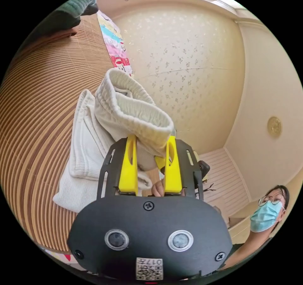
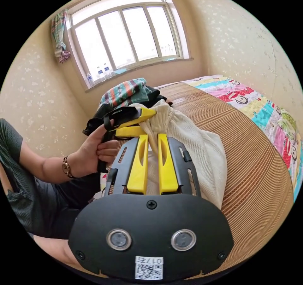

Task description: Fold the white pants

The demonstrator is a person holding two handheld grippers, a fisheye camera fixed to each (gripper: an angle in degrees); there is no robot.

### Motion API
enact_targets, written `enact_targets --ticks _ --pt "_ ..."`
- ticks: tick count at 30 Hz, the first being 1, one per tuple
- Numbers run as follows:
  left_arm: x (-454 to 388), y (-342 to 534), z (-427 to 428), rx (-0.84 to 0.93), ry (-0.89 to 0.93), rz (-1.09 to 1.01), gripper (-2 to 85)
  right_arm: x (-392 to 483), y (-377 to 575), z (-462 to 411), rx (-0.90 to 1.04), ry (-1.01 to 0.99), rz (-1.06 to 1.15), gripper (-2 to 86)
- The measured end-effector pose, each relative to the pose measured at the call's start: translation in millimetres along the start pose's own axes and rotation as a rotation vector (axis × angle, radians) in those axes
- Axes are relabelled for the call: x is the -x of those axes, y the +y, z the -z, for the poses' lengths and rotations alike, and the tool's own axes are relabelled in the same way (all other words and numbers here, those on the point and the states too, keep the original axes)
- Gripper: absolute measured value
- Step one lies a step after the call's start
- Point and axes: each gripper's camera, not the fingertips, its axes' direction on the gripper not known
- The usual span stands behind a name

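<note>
- Left gripper view: the left gripper (image 1: 151,140) has its yellow fingers (image 1: 129,166) pinching the elastic waistband of the white pants (image 1: 94,140) — the rest trails down onto the bamboo mat (image 1: 38,124).
- Right gripper view: the right gripper (image 2: 153,138) has its fingers nipped tight on the gathered waistband — pants draped over the mat, a clothes pile (image 2: 126,92) behind, the left gripper gripping alongside.

a woven bamboo mat (image 2: 252,159) covers the bed, a cartoon-print quilt (image 2: 268,108) lies along its wall side, and a heap of striped clothes (image 2: 126,92) sits below the window (image 2: 126,32).
</note>
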Motion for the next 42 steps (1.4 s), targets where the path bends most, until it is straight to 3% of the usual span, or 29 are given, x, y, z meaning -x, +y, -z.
enact_targets --ticks 8,12,14,16,18,20,23,26,29,32,34,39,42 --pt "-56.3 24.3 3.9 0.034 0.056 -0.252 7.1 -24.7 23.7 44.7 -0.180 -0.195 -0.059 9.9" --pt "-90.5 40.3 12.3 0.070 -0.016 -0.372 5.2 -36.2 47.4 80.6 -0.409 -0.369 -0.045 15.3" --pt "-105.2 51.7 13.3 0.096 -0.037 -0.415 5.1 -40.5 56.7 88.5 -0.454 -0.322 -0.091 15.9" --pt "-123.0 63.3 15.8 0.122 -0.051 -0.463 5.1 -22.8 43.6 73.2 -0.270 -0.064 -0.100 15.4" --pt "-150.7 75.7 24.6 0.150 -0.100 -0.520 5.0 -1.4 32.3 53.3 -0.142 -0.064 0.011 12.3" --pt "-169.9 82.4 38.5 0.146 -0.154 -0.547 4.9 16.5 32.2 55.1 -0.189 -0.094 0.083 7.6" --pt "-206.8 89.5 72.1 0.174 -0.091 -0.606 4.5 21.9 38.2 94.7 -0.357 -0.115 -0.010 5.2" --pt "-282.1 108.2 111.5 0.188 -0.059 -0.836 4.4 55.3 35.0 155.8 -0.483 -0.127 0.010 4.4" --pt "-369.0 134.2 157.3 0.141 -0.020 -1.106 4.0 123.0 17.0 212.2 -0.529 -0.078 0.168 4.2" --pt "-424.2 140.5 190.3 0.090 -0.012 -1.200 4.0 153.9 -3.6 251.7 -0.566 -0.218 0.262 3.9" --pt "-440.9 135.0 200.8 0.095 0.013 -1.209 4.0 153.1 -29.2 260.1 -0.477 -0.369 0.268 3.7" --pt "-416.4 80.0 231.9 0.093 0.346 -1.014 3.9 84.1 -77.0 210.9 -0.205 -0.892 0.270 3.4" --pt "-376.6 51.8 250.1 0.043 0.528 -0.893 3.9 26.7 -74.4 182.5 -0.272 -0.990 0.100 3.0"
